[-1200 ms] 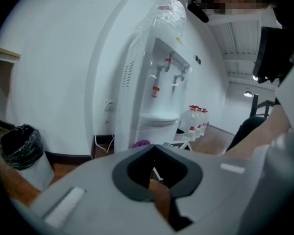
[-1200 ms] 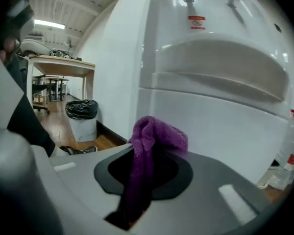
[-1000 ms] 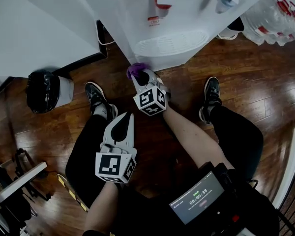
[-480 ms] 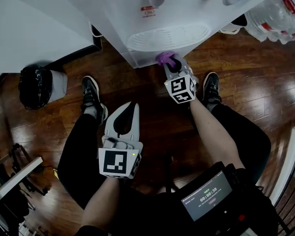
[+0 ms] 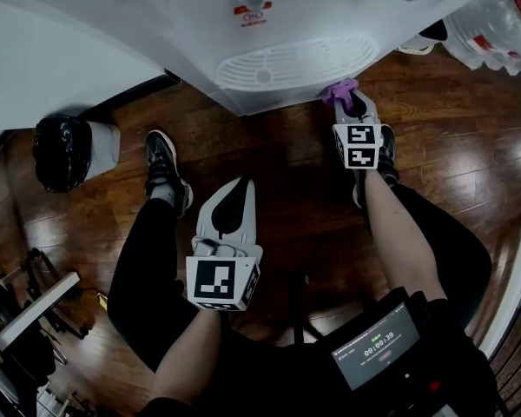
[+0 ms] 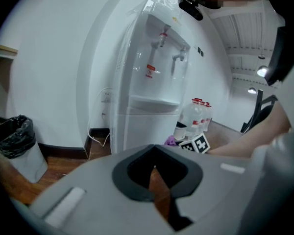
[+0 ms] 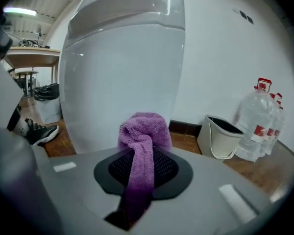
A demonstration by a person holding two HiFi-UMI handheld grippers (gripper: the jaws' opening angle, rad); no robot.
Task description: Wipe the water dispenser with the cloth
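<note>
The white water dispenser [image 5: 291, 63] stands in front of me, and its body fills the right gripper view [image 7: 122, 72]. My right gripper [image 5: 352, 104] is shut on a purple cloth [image 5: 339, 90]. The bunched cloth [image 7: 143, 131] sticks out past the jaws, at the dispenser's lower front near its right corner. I cannot tell whether it touches the panel. My left gripper [image 5: 241, 186] hangs lower, over my left leg and well away from the dispenser [image 6: 147, 102]. Its jaws meet at the tips with nothing between them.
A bin with a black bag [image 5: 65, 150] stands left of the dispenser. Large water bottles [image 5: 495, 24] and a small white bucket [image 7: 220, 136] stand to its right. My shoes [image 5: 165, 176] rest on the wooden floor. A device with a screen [image 5: 378, 346] hangs at my front.
The right gripper has carried the purple cloth to the right along the dispenser's lower front, from near the left corner to the right corner. The left gripper has shifted only a little.
</note>
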